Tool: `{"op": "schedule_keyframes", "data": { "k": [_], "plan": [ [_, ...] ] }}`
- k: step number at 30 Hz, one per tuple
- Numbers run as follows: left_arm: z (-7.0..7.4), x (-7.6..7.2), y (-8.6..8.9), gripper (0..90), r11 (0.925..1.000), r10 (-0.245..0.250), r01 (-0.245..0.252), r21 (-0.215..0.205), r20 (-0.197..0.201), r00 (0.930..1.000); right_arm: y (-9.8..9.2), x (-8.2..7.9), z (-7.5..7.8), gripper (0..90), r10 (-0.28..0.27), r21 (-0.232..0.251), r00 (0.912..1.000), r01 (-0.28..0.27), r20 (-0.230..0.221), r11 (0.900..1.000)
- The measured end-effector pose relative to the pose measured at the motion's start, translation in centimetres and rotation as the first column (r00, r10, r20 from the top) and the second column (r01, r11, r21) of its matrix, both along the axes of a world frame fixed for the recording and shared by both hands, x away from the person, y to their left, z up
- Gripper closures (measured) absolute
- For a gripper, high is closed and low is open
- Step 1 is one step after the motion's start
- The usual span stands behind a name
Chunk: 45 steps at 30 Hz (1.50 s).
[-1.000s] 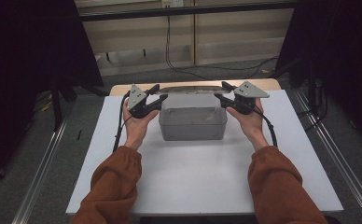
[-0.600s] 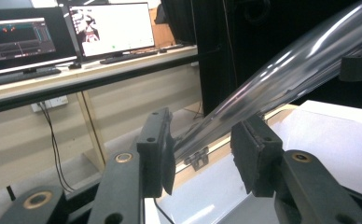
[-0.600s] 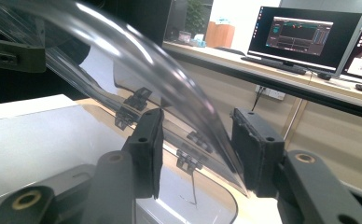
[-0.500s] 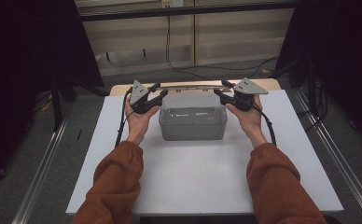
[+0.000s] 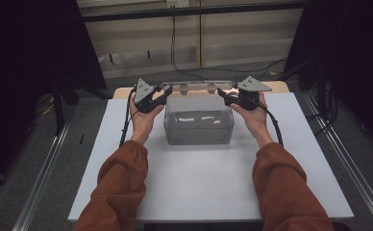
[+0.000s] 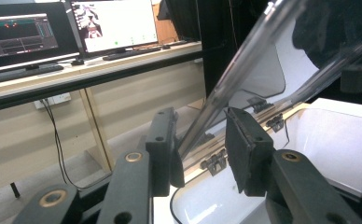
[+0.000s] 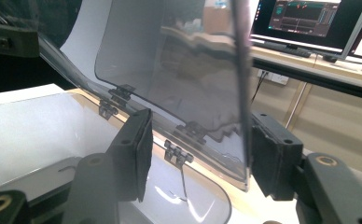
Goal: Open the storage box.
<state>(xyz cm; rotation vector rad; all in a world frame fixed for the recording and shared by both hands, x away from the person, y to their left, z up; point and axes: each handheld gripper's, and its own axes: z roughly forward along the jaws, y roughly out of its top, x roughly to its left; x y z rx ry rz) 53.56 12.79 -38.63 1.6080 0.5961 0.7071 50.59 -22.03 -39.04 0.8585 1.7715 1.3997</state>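
Box point(image 5: 198, 126), clear plastic with a hinged lid point(image 5: 199, 88), sits at mid-table toward the far edge of the white table point(image 5: 199, 192). The lid is swung up on its far-side hinges point(image 6: 215, 162) and stands tilted above the box opening.

Left gripper point(image 5: 161, 92) is at the lid's left end. In the left gripper view its jaws have just been closing, with the lid's edge between them; the edge lies against the left pad point(image 6: 163, 149), while the right pad stands just off it, so no firm clamp shows.

Right gripper point(image 5: 225, 95) is at the lid's right end. Its jaws have just been opening: in the right gripper view the lid's edge runs just beside the right pad point(image 7: 268, 154), with the left pad well apart from it.

Monitors point(image 6: 67, 28) sit on a bench beyond the table.
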Motion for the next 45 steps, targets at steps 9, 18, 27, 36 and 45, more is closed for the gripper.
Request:
{"op": "schedule_keyframes", "data": {
  "k": [9, 18, 27, 36, 45],
  "plan": [
    [0.1, 0.6, -0.1, 66.0, 0.9999, 0.01, -0.01, -0.011, 0.004, 0.9999, 0.1, 0.9, -0.1, 43.1, -0.007, 0.032, 1.0, 0.007, -0.004, 0.999],
    [0.2, 1.3, -0.2, 67.9, 0.9995, 0.02, -0.02, -0.024, 0.001, 0.9998, 0.0, 1.6, -0.3, 45.2, -0.016, 0.031, 0.9999, 0.016, -0.002, 0.999],
    [0.1, 1.8, -0.2, 69.4, 0.9995, 0.028, -0.029, -0.011, -0.004, 0.9996, -0.5, 2.6, -1.1, 44.7, -0.037, 0.025, 0.9986, 0.038, -0.038, 0.999],
    [0.2, 2.5, -0.4, 70.3, 0.9988, 0.047, -0.046, 0.015, -0.007, 0.9989, -0.6, 3.1, -1.8, 47.2, -0.037, 0.034, 0.9979, 0.039, -0.052, 0.999],
    [-0.1, 3.0, -0.5, 70.1, 0.9989, 0.043, -0.043, 0.018, -0.015, 0.9989, 0.1, 3.9, -1.6, 52.5, -0.034, 0.039, 0.9982, 0.035, -0.049, 0.999]
  ]
}}
